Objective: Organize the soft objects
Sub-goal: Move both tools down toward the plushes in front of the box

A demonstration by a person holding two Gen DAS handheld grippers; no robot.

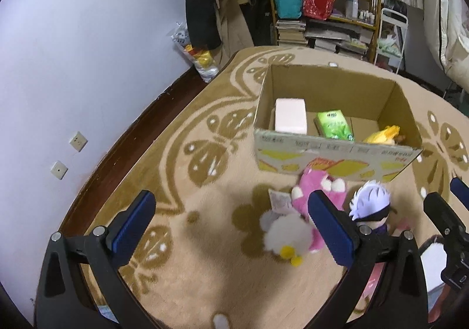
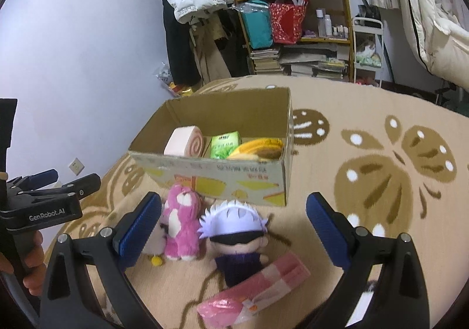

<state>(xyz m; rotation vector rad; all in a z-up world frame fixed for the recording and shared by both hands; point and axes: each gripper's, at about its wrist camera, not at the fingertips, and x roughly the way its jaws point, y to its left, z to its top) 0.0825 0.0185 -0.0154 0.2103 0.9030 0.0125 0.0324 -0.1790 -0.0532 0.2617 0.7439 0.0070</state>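
- A patterned rug (image 2: 366, 129) carries an open box (image 2: 205, 173) that already holds soft items.
- Pink plush (image 2: 181, 220) and doll (image 2: 234, 229) lie just before it, awaiting sorting.
- Both the left gripper (image 1: 231, 229) and right gripper (image 2: 234, 229) have jaws apart, empty.

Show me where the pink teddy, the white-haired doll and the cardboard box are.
pink teddy (image 2: 180, 229): right wrist view, on its belly.
white-haired doll (image 2: 236, 219): right wrist view, on its white hair.
cardboard box (image 2: 222, 176): right wrist view, on its printed front wall.
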